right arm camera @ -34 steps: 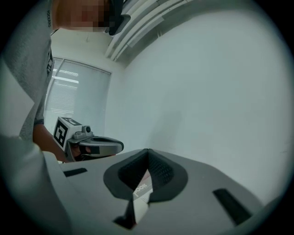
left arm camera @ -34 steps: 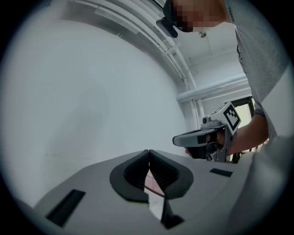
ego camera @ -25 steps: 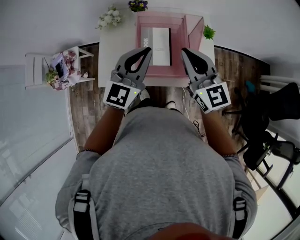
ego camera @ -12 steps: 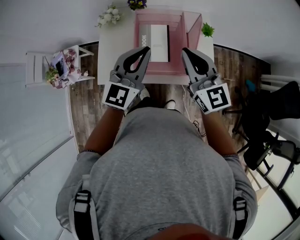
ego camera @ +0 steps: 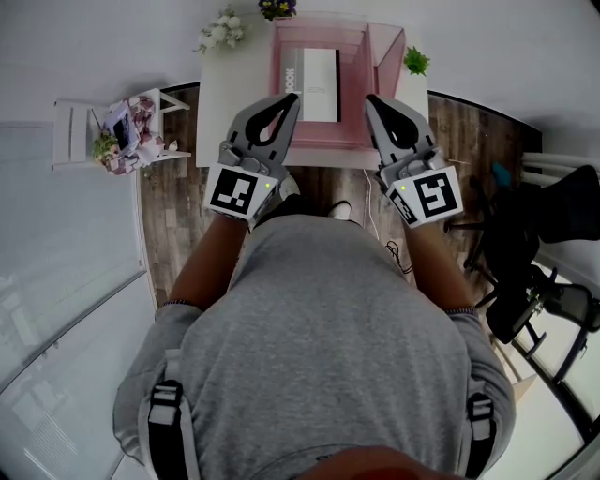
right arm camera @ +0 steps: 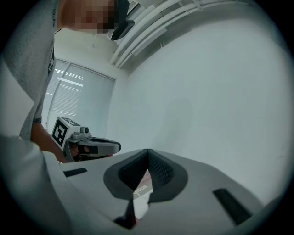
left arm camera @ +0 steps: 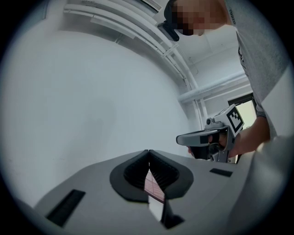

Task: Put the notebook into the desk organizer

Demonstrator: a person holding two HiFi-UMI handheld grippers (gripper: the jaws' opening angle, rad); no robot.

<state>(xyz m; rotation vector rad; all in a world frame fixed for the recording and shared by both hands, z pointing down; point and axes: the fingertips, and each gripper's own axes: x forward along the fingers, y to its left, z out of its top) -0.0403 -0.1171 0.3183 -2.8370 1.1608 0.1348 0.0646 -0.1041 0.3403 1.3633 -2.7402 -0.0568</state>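
Observation:
In the head view a white notebook (ego camera: 319, 82) with a grey spine lies flat inside the pink desk organizer (ego camera: 279, 112) on the white desk (ego camera: 234, 94). My left gripper (ego camera: 293, 97) is held level at the organizer's near left corner, jaws shut with nothing in them. At the near right corner my right gripper (ego camera: 371, 99) is likewise shut and holds nothing. In the left gripper view the fingertips (left arm camera: 148, 152) meet, with pink showing below them. The right gripper view shows the closed tips (right arm camera: 148, 150) and a strip of the notebook (right arm camera: 141, 188) through the gap.
White flowers (ego camera: 218, 33), a purple-flowered pot (ego camera: 275, 9) and a small green plant (ego camera: 417, 63) stand at the desk's back edge and right side. A white stand with clutter (ego camera: 122, 136) is at the left, a black office chair (ego camera: 544, 234) at the right. Cables (ego camera: 389, 246) lie on the wooden floor.

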